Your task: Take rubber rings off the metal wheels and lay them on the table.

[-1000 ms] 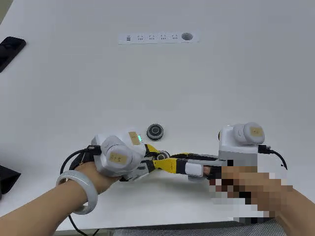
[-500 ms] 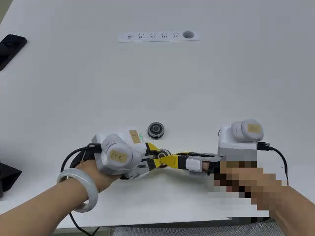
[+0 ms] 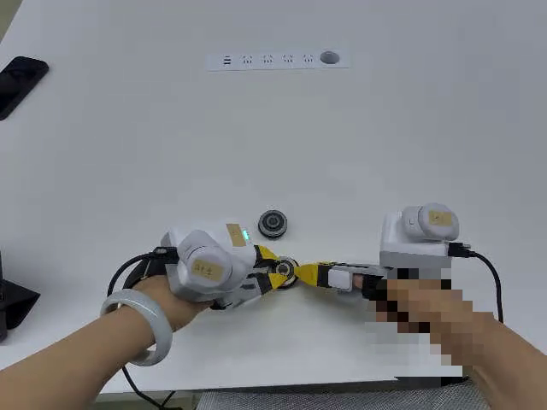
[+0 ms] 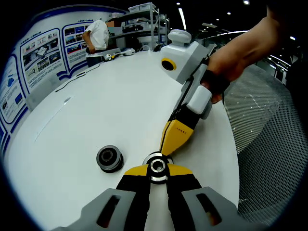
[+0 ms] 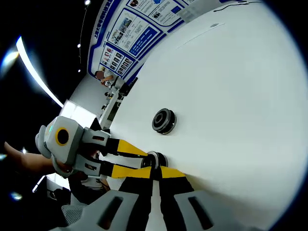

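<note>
Table (image 3: pixel 385 128) with 2 metal wheels near its front edge. Left gripper (image 3: pixel 277 274) pinches 1 wheel (image 3: pixel 285 271). Right gripper (image 3: pixel 306 273), jaws pressed together, meets that wheel's rim; its hold on the rubber ring is unclear. Spare wheel (image 3: pixel 273 223) lies just beyond. Risk: a skewed pull twists the wheel loose, or the ring slips back.

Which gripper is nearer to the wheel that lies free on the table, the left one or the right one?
Left. The left gripper lies just on the near side of the free wheel, clamping a second wheel; the right gripper reaches in from farther right.
</note>
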`<state>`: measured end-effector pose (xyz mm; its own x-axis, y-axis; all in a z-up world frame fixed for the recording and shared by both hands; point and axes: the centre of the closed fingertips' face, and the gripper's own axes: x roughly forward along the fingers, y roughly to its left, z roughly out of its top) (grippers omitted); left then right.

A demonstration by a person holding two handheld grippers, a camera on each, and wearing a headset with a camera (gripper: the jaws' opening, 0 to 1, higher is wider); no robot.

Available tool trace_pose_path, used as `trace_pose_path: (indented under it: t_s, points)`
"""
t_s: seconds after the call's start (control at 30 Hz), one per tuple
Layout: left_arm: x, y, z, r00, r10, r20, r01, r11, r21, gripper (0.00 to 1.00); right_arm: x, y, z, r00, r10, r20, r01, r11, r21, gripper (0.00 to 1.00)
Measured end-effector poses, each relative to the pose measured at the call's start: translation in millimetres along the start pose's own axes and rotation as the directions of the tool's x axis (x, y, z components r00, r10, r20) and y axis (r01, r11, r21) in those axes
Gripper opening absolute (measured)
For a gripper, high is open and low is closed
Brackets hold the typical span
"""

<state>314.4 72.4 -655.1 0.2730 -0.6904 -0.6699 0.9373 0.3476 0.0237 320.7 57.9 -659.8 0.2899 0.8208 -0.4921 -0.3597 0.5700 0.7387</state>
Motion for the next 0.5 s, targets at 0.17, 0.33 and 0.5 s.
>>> trace_pose_path:
  t_s: [0.17,0.33,0.5]
  points:
    - [0.1,0.3,-0.7,1.0000,0.000,0.000,0.000,1.000,0.001,0.12,-0.2,-2.0,0.5,1.0000,-0.006,-0.004,0.006,1.000,-0.001,0.04]
    - [0.2,0.3,-0.9,1.0000,0.000,-0.001,0.000,1.000,0.003,0.12,-0.8,-1.8,1.7,1.0000,-0.009,0.005,0.009,1.000,-0.003,0.02]
    - [0.2,0.2,-0.6,1.0000,0.000,-0.002,0.000,1.000,0.003,0.12,-1.1,-0.7,1.9,0.9999,-0.013,0.010,0.013,1.000,-0.014,0.02]
